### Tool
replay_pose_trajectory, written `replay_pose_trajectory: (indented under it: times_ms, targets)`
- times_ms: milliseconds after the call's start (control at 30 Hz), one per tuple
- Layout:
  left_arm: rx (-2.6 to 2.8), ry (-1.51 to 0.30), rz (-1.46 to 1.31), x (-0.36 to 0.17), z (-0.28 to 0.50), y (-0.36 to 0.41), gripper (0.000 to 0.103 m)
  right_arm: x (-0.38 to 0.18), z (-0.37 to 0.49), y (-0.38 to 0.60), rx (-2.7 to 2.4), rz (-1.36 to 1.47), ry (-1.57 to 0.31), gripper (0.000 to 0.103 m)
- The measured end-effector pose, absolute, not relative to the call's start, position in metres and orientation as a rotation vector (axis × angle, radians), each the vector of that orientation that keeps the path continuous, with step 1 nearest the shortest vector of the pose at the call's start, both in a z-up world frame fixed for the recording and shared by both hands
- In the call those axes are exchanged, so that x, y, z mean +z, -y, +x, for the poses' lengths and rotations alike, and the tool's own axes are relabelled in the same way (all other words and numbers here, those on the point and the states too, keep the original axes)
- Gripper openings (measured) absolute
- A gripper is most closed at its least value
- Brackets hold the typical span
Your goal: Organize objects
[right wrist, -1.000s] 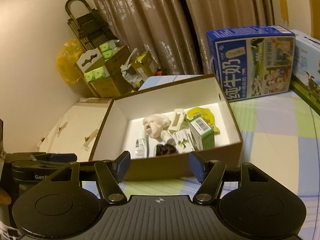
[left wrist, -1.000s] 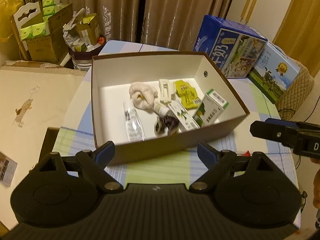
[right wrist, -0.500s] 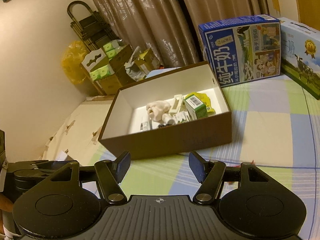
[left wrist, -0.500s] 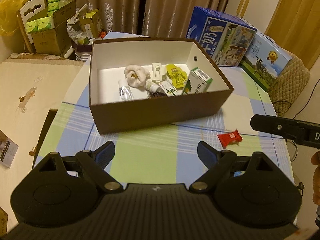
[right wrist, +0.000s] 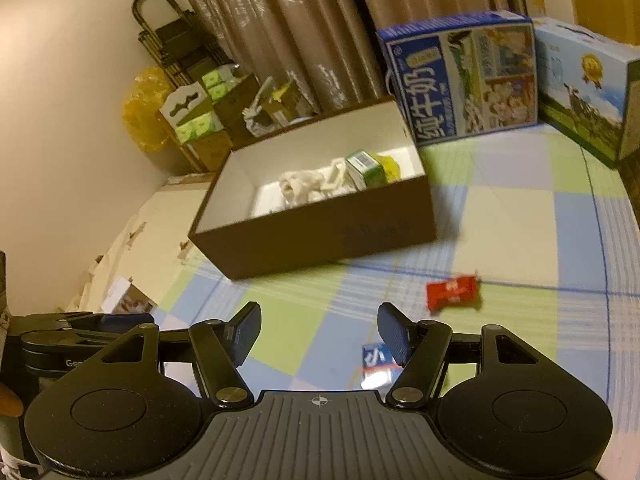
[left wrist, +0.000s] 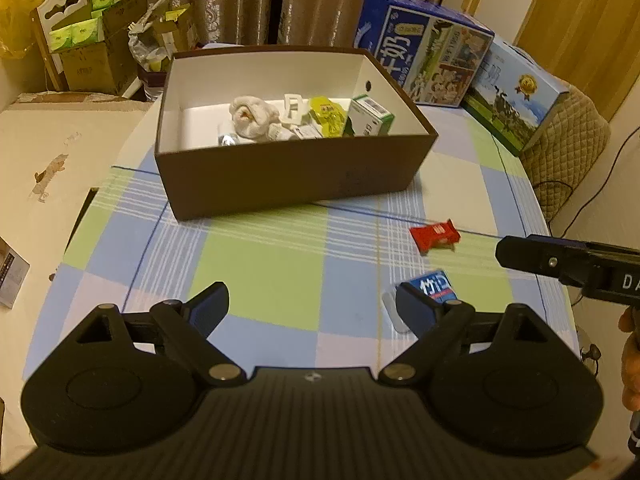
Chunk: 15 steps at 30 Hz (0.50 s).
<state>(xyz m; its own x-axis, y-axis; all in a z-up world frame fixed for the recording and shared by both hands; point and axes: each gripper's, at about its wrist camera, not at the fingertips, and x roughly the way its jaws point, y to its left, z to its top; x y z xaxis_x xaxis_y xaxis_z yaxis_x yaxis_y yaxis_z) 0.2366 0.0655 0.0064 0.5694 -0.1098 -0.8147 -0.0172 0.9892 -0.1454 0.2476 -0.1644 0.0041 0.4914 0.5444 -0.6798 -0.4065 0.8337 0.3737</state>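
A brown box [left wrist: 288,176] [right wrist: 320,236] with a white inside stands on the checked tablecloth and holds a cream cloth [left wrist: 250,118], a white clip, a yellow packet [left wrist: 328,114] and a green-white carton [left wrist: 370,116]. On the cloth in front lie a red snack wrapper [left wrist: 435,235] [right wrist: 452,293] and a small blue-white packet [left wrist: 434,286] [right wrist: 376,358]. My left gripper [left wrist: 312,308] is open and empty, its right finger just before the blue packet. My right gripper [right wrist: 318,334] is open and empty above the cloth, left of both packets.
Two milk cartons [left wrist: 424,60] [left wrist: 516,100] stand at the table's back right. Cardboard boxes with green packs [left wrist: 92,44] and a yellow bag crowd the back left. A cream surface [left wrist: 48,152] lies left of the table. A quilted chair back [left wrist: 568,144] is at right.
Both grippers have pulled back from the box toward the table's near edge. The red wrapper and then the blue packet came into view. Both stay open.
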Motion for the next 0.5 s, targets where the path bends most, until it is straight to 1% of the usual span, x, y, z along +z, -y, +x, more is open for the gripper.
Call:
replay_pose_trajectory:
  times_ms: [500]
  targets:
    - [-0.069, -0.986, -0.122, 0.000, 0.217, -0.037, 0.089, -0.011, 0.229, 0.192, 0.553, 0.160, -0.936, 0.062]
